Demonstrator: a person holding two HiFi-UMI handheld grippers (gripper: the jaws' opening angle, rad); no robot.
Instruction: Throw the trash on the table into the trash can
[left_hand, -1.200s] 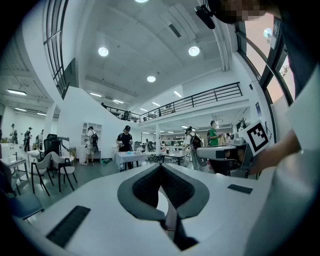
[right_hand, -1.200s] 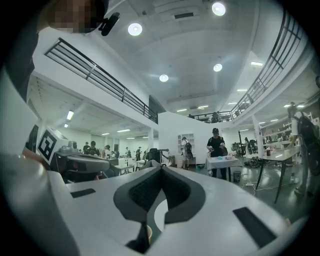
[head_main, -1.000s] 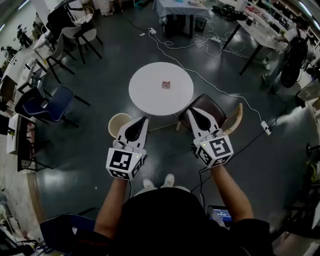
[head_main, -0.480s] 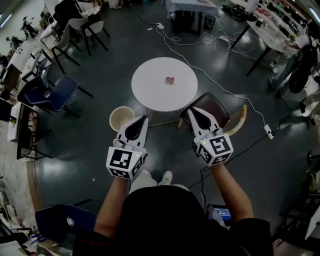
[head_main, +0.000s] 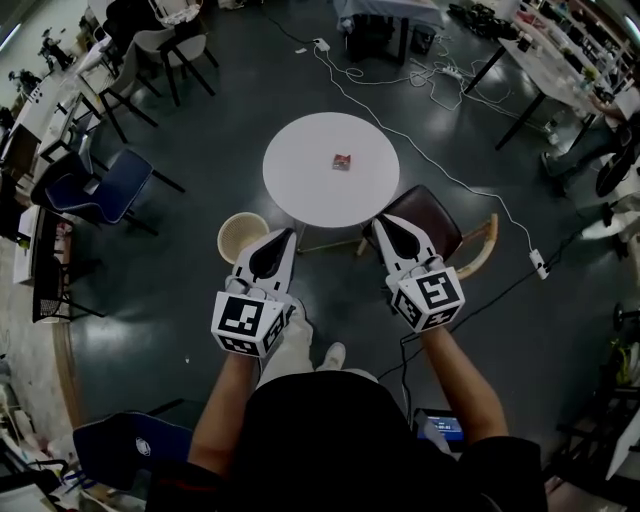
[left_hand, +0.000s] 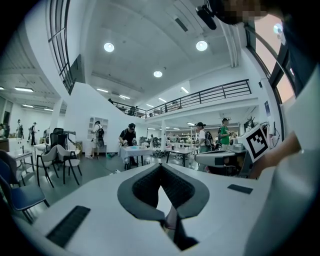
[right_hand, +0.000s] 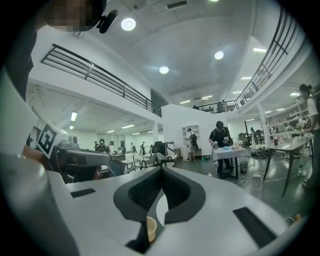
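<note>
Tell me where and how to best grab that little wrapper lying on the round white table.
Probably from straight above, pinching the wrapper across its outer edges. It lies low and alone near the middle of the table, so no side offers a face to clamp. The right tool is shut and would have to open first.

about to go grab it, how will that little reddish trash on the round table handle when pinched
The trash looks small and flat, like a wrapper, so it is probably very light and crumply. Lying low on the smooth white table, it may slide rather than lift if nudged. It seems unlikely to roll.
</note>
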